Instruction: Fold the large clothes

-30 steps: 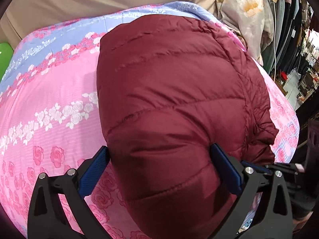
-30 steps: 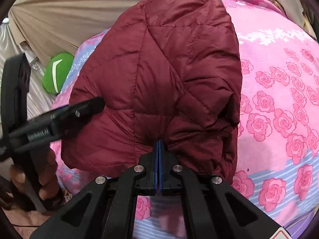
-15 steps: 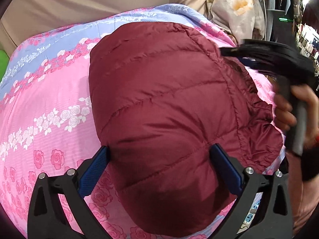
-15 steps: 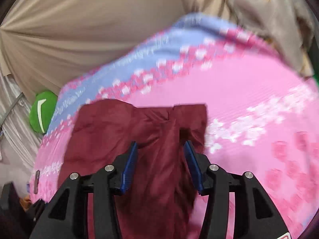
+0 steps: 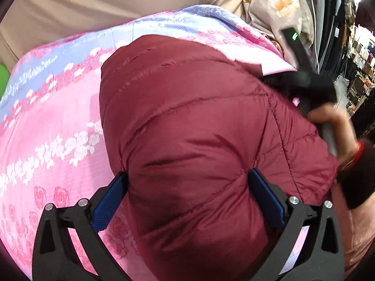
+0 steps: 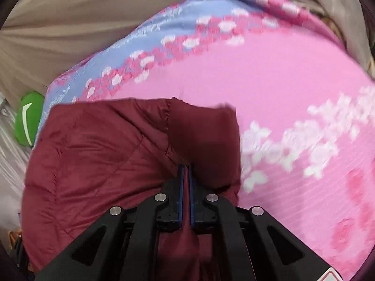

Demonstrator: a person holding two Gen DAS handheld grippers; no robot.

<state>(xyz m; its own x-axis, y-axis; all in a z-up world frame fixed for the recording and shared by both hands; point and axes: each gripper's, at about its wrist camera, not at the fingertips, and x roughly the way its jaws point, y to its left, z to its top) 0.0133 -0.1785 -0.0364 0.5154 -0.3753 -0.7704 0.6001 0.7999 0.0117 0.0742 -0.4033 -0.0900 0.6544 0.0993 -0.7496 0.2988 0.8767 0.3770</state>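
Lying on the pink rose-print bedsheet (image 5: 46, 121), the maroon quilted puffer jacket (image 5: 187, 128) looks puffy and creased. The right gripper (image 6: 185, 171) pinches a jacket fold; the left gripper (image 5: 187, 187) stands wide apart, straddling the jacket's bulging near end

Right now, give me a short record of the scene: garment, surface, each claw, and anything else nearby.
garment: maroon puffer jacket, bundled on the bed
surface: pink floral bedsheet
left claw: jaws wide, straddling the jacket's near end
right claw: shut on a fold of the jacket
nearby: green object beside the bed; hanging clothes behind
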